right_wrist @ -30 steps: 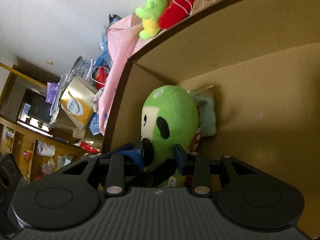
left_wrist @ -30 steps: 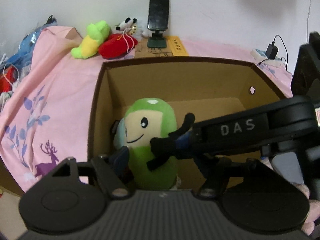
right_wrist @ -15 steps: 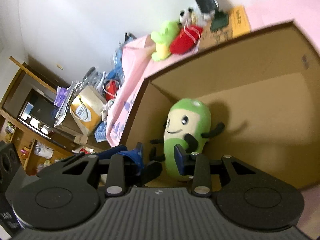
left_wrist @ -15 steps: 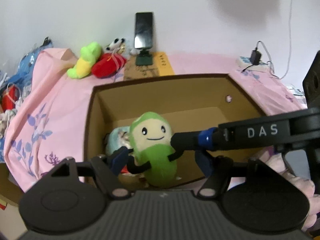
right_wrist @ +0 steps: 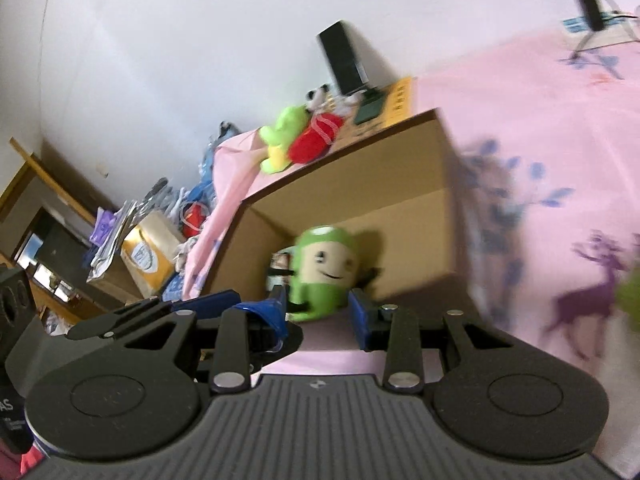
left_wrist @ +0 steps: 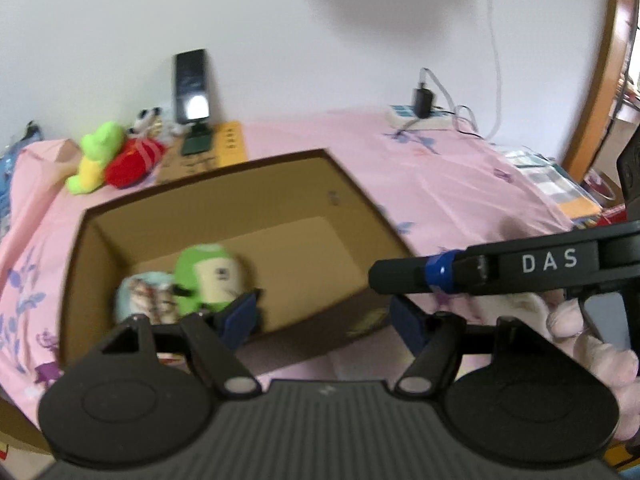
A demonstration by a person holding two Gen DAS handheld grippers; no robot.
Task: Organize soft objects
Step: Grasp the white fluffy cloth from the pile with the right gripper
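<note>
we see both grippers, left and right, jaws wide and empty, above the box holding the green plush.

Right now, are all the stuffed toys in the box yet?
Not yet. The green smiley plush sits inside the cardboard box beside a pale blue toy. Both the left gripper and right gripper are open and empty. The lime plush and red plush wait outside.

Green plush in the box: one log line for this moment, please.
green plush in cardboard box | left gripper open | right gripper open | yellow-green and red plush outside
</note>
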